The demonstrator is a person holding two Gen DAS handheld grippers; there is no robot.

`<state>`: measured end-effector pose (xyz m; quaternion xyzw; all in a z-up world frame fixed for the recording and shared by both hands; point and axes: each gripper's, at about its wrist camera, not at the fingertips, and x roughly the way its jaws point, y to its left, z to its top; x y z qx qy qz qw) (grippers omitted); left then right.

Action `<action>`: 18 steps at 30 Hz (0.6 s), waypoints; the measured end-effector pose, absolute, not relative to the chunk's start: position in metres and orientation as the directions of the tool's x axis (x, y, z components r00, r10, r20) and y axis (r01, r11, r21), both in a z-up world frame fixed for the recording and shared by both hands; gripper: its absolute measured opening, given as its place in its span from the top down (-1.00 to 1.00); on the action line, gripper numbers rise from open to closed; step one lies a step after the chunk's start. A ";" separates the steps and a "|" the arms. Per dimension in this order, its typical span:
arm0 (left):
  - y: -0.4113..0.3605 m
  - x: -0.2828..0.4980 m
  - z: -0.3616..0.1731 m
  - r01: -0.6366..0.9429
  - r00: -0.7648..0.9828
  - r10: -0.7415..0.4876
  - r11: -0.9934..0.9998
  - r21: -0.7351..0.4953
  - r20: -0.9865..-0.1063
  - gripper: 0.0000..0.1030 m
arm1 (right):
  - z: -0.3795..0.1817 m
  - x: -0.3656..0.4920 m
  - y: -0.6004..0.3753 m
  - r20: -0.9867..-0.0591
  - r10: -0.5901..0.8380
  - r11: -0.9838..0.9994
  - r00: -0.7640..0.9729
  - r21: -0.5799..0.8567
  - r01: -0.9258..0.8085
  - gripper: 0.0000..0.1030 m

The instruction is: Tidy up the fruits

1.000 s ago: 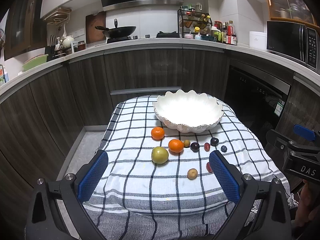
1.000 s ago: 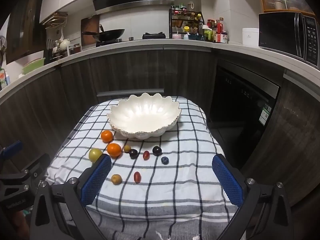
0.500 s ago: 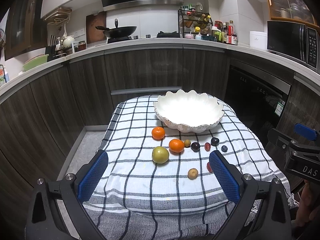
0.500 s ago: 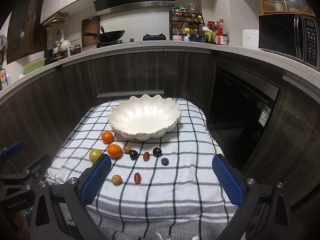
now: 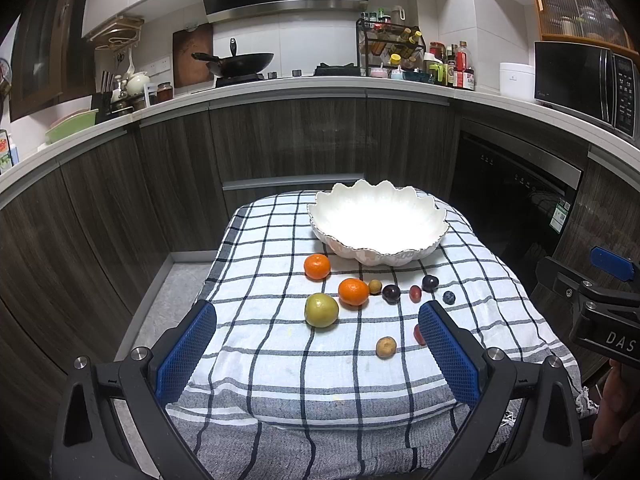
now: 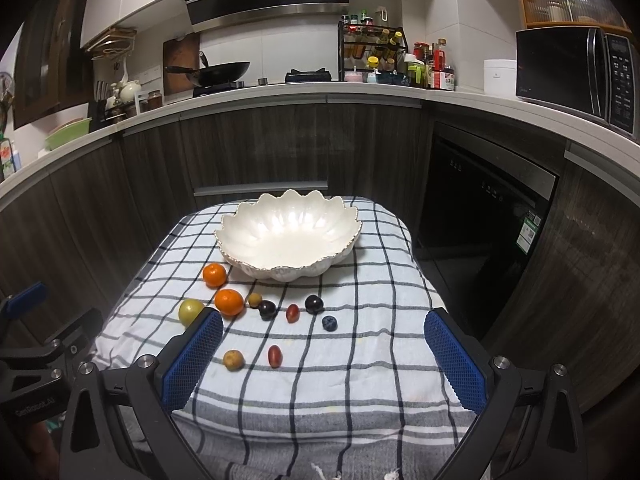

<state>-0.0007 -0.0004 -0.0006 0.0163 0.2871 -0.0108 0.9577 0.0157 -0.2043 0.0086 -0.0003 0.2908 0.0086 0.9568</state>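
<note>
A white scalloped bowl (image 5: 376,230) (image 6: 288,236) stands empty at the far side of a checked cloth (image 5: 280,360) (image 6: 360,360). In front of it lie two oranges (image 5: 317,266) (image 5: 353,291), a green fruit (image 5: 321,309), and several small fruits, among them dark plums (image 6: 267,309), a blueberry (image 6: 329,323), a red one (image 6: 275,356) and a tan one (image 6: 233,359). My left gripper (image 5: 316,356) is open and empty above the cloth's near edge. My right gripper (image 6: 324,360) is open and empty, to its right.
Dark wood cabinets and a white counter curve round behind the small table. A black dishwasher (image 5: 508,216) is at the right, a microwave (image 6: 576,68) above it. A wok (image 5: 236,62) and a spice rack (image 5: 390,52) stand on the counter. Floor lies left of the table.
Both grippers have shifted very slightly; the fruits and bowl lie as before. Both stay open.
</note>
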 end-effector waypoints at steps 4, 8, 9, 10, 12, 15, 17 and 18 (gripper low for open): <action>0.000 -0.001 -0.001 0.031 0.834 -0.012 0.999 0.025 -0.551 -1.00 | 0.009 0.015 -0.204 -0.555 0.016 1.000 0.832 0.004 -0.016 -0.99; 0.000 -0.001 -0.001 0.030 0.834 -0.011 0.999 0.025 -0.551 -1.00 | 0.009 0.015 -0.204 -0.555 0.015 1.000 0.832 0.004 -0.015 -0.99; 0.000 -0.001 -0.001 0.031 0.834 -0.012 0.999 0.025 -0.552 -1.00 | 0.009 0.015 -0.204 -0.555 0.016 1.000 0.832 0.005 -0.016 -0.99; 0.000 -0.001 -0.001 0.031 0.834 -0.012 0.999 0.025 -0.552 -1.00 | 0.009 0.015 -0.204 -0.555 0.016 1.000 0.832 0.004 -0.017 -0.99; 0.000 -0.001 -0.001 0.031 0.833 -0.012 0.999 0.025 -0.553 -1.00 | 0.009 0.015 -0.205 -0.555 0.016 1.000 0.832 0.005 -0.016 -0.99; 0.000 -0.001 -0.001 0.031 0.834 -0.012 0.999 0.026 -0.552 -1.00 | 0.009 0.015 -0.205 -0.555 0.015 1.000 0.831 0.005 -0.015 -0.99; 0.000 -0.001 -0.001 0.030 0.834 -0.011 0.999 0.026 -0.552 -1.00 | 0.009 0.015 -0.204 -0.555 0.014 1.000 0.832 0.005 -0.014 -0.99; 0.000 -0.001 -0.001 0.030 0.834 -0.011 0.999 0.026 -0.552 -1.00 | 0.009 0.015 -0.204 -0.555 0.014 1.000 0.832 0.005 -0.014 -0.99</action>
